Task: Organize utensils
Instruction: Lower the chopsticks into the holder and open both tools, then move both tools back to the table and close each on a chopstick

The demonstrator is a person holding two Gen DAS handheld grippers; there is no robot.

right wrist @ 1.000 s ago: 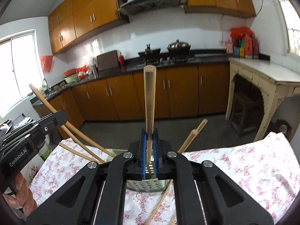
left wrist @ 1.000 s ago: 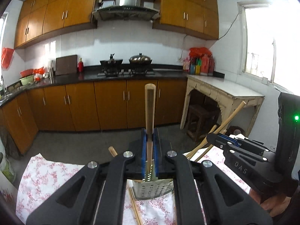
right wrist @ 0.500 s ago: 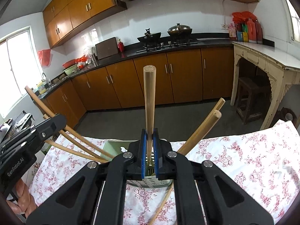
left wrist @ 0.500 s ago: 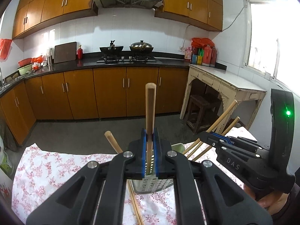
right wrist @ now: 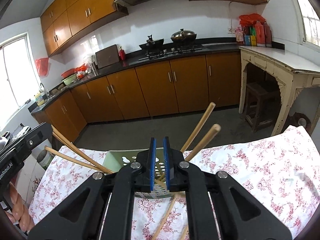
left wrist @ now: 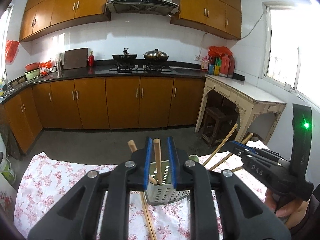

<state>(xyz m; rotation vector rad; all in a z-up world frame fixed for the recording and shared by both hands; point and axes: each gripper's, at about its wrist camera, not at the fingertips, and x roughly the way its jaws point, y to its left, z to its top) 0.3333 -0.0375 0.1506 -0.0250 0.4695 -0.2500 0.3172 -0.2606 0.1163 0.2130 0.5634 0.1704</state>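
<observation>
Landmark = perforated metal holder (left wrist: 167,195), standing on the floral-cloth worktop (left wrist: 60,182) w/ a pale green tray (right wrist: 122,159) just behind it. Left claw (left wrist: 160,162) sits right above the holder, pads apart; a wooden chopstick (left wrist: 157,160) stands near upright in the gap between them, touching neither as far as I can tell, lower end down inside the holder. Right claw (right wrist: 159,165) also over the holder, pads slightly apart w/ nothing between. More sticks lean out of the holder: two up and to its right (right wrist: 202,140), several fanned to its left (right wrist: 74,156). Two loose sticks (right wrist: 166,218) lie flat on the cloth on the near side of the holder, long axis running roughly toward the cameras, partly hidden under the claw bodies. Judgement: those are prob. next; both claws look about equally near, and must back off and tilt down, since the leaning sticks crowd both sides of the holder and could be knocked.
</observation>
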